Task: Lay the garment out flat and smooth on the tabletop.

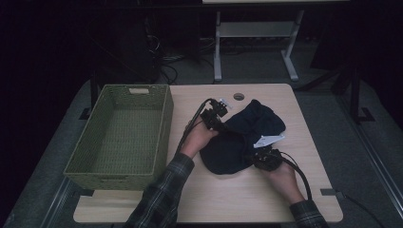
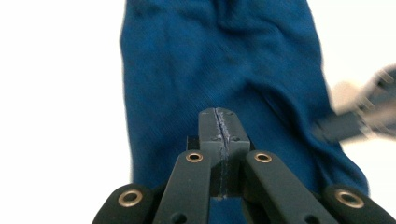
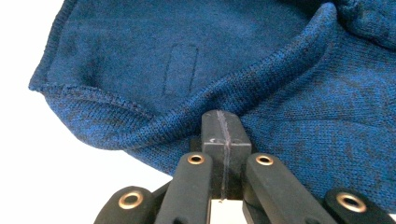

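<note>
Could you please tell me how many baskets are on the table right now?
1. The green woven basket stands on the table's left side, beside the dark blue knitted garment.

Both forearms come in from the bottom of the high view in plaid sleeves. The left hand (image 1: 198, 137) reaches forward and up the table, its arm angled to the right, carrying the left gripper (image 1: 219, 124) with its cable looping back along the wrist. The right hand (image 1: 283, 178) sits lower and nearer, holding the right gripper (image 1: 256, 159) pointed left. In each gripper view the two black jaws are pressed together, pads meeting
</note>
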Demonstrator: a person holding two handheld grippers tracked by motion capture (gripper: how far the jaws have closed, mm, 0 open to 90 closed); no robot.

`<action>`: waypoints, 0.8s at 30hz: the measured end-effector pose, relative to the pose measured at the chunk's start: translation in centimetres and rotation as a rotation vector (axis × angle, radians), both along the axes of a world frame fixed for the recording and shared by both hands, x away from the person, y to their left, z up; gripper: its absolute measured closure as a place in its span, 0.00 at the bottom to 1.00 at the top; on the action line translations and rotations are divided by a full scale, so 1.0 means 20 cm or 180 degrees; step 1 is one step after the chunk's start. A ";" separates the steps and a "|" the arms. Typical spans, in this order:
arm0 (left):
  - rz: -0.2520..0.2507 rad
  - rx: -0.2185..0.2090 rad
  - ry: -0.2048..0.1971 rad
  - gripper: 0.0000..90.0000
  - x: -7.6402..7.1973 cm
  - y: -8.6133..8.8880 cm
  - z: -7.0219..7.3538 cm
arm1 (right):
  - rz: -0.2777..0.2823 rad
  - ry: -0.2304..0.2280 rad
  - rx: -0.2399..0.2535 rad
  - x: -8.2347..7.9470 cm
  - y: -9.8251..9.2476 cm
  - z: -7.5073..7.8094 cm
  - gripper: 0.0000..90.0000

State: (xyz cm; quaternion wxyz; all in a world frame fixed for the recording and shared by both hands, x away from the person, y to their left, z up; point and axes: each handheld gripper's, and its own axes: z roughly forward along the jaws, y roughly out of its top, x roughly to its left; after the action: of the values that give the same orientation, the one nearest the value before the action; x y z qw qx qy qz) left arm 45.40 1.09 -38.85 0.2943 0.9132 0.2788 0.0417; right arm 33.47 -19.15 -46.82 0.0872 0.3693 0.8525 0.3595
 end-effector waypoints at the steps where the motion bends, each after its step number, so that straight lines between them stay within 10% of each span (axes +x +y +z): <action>1: 0.0029 -0.0003 0.0002 1.00 0.03 -0.02 -0.01 | 0.0002 -0.0001 -0.0008 0.00 0.00 0.00 1.00; 13: 0.0118 0.0460 0.0217 1.00 0.23 -0.09 -0.28 | 0.0038 -0.0030 -0.0043 -0.02 -0.02 0.00 1.00; 24: 0.0150 0.0273 0.0309 1.00 0.16 -0.01 -0.29 | 0.0042 -0.0019 -0.0101 -0.03 -0.05 0.01 1.00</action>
State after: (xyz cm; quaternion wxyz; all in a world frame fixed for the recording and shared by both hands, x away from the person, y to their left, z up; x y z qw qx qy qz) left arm 48.55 0.85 -44.70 0.2399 0.9191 0.3122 0.0162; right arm 32.83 -20.18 -46.63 0.0932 0.3612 0.8602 0.3477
